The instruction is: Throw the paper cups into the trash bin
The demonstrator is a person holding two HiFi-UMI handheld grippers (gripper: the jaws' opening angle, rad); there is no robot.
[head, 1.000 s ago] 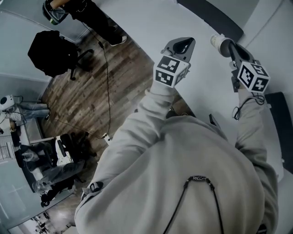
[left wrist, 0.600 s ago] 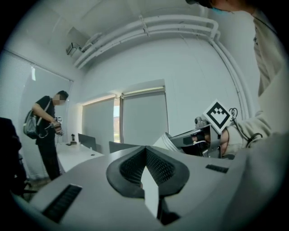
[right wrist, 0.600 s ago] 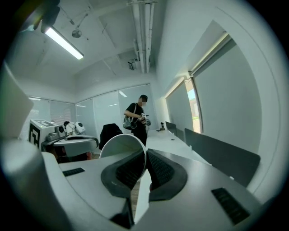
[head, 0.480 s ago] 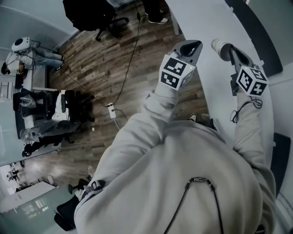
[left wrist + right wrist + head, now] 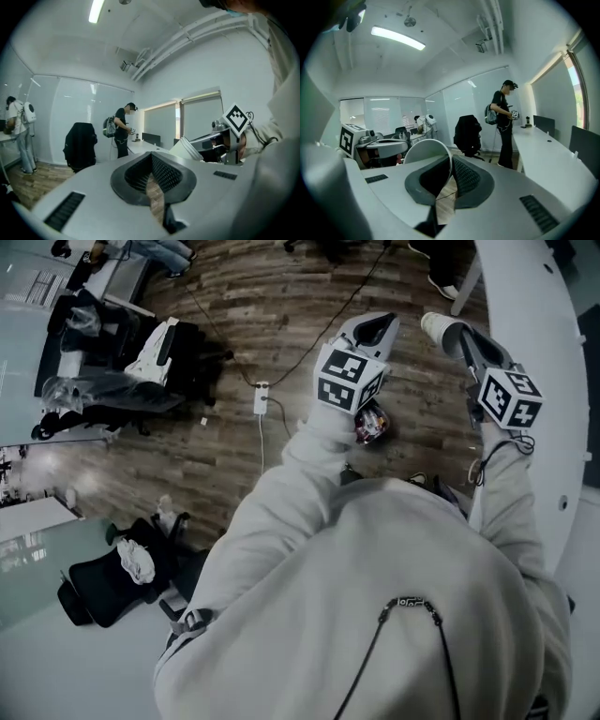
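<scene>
**Item 1, right gripper** (image 5: pixel 461 337): jaws drawn narrow and clamped on the wall of a paper cup (image 5: pixel 436 326). One pad sits inside the rim and the other outside. The cup is held up in the air, with its open mouth turned away from the person, over the wood floor (image 5: pixel 234 456) and near the edge of the white desk (image 5: pixel 534 352).

**Item 2, left gripper** (image 5: pixel 377 329): jaws closed together and holding nothing (only a sliver of floor shows under the meeting pads). It is held level with the right gripper, just beside it and not touching it.

**Item 3, surroundings seen from the head:**
- A power strip (image 5: pixel 261 397) lies on the floor with its cable trailing off.
- An office chair (image 5: pixel 103 582) stands at lower left.
- A small colourful object lies below the left gripper, too small to identify.

**Item 4, surroundings seen from the right gripper:**
- A person (image 5: pixel 504 126) with a backpack stands by a long desk.
- A black jacket (image 5: pixel 468 133) is draped on a chair beside them.
</scene>
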